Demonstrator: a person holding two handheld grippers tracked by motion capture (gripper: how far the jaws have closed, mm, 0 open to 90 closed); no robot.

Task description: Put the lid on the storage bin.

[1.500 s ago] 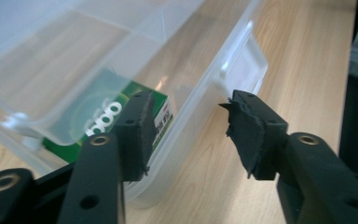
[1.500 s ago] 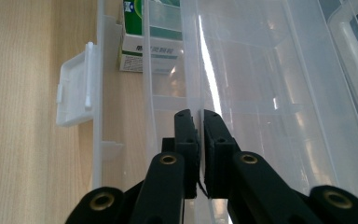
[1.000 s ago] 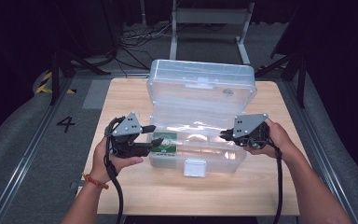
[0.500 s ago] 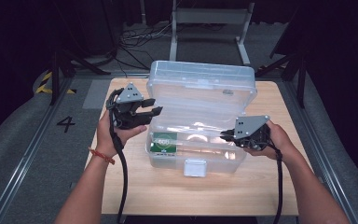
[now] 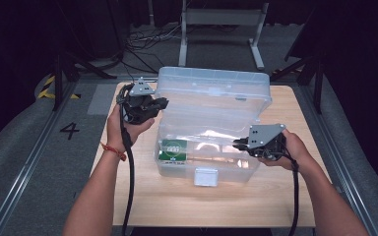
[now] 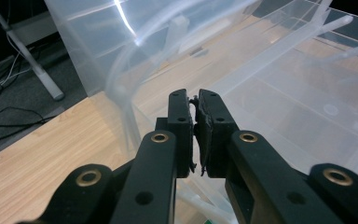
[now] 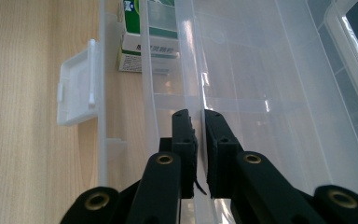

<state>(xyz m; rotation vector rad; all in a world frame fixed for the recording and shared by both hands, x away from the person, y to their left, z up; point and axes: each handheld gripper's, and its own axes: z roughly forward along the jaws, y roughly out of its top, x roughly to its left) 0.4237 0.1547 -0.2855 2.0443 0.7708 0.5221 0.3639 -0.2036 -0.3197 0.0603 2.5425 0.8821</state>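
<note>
storage box (image 5: 211, 142) lies open on the table, lid (image 5: 214, 91) upright, green carton (image 5: 173, 149) inside. right gripper (image 7: 197, 122) pinches the box's wall between its fingers. left gripper (image 6: 194, 100), just closed on nothing, hangs beside the lid's edge; closing looks still ahead.

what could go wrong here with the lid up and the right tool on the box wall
1. The right tool is clamped on the thin wall of the clear plastic storage box; a pull could tip or slide the light box.
2. The raised clear lid stands beside the shut left tool, apparently unheld, and could drop forward.
3. The green-and-white carton may shift if the box jerks.
</note>
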